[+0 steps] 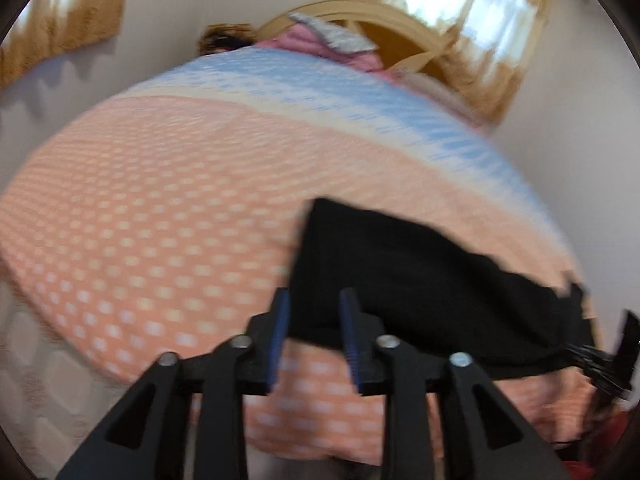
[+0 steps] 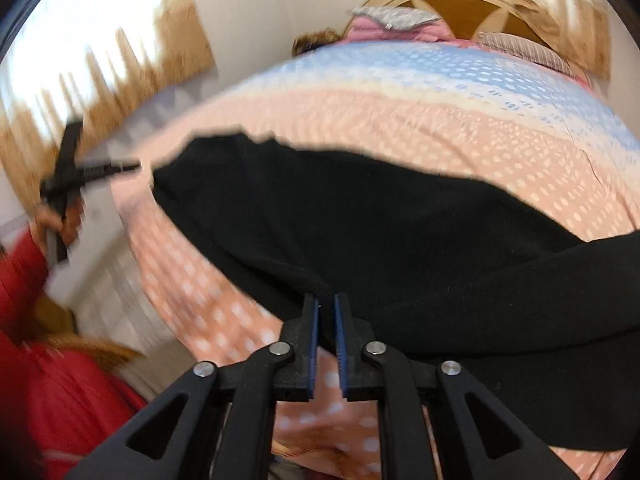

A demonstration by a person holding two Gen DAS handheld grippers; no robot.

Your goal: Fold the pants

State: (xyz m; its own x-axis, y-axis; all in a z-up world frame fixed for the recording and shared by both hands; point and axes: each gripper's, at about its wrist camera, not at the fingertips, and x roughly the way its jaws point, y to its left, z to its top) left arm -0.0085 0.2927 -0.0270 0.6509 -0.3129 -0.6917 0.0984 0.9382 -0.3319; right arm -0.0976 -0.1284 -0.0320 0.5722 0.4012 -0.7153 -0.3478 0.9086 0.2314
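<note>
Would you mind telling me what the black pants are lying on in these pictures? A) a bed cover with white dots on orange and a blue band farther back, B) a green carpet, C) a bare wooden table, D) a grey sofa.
A: the black pants lie spread on the dotted orange bed cover, whose blue band runs nearer the headboard.
</note>
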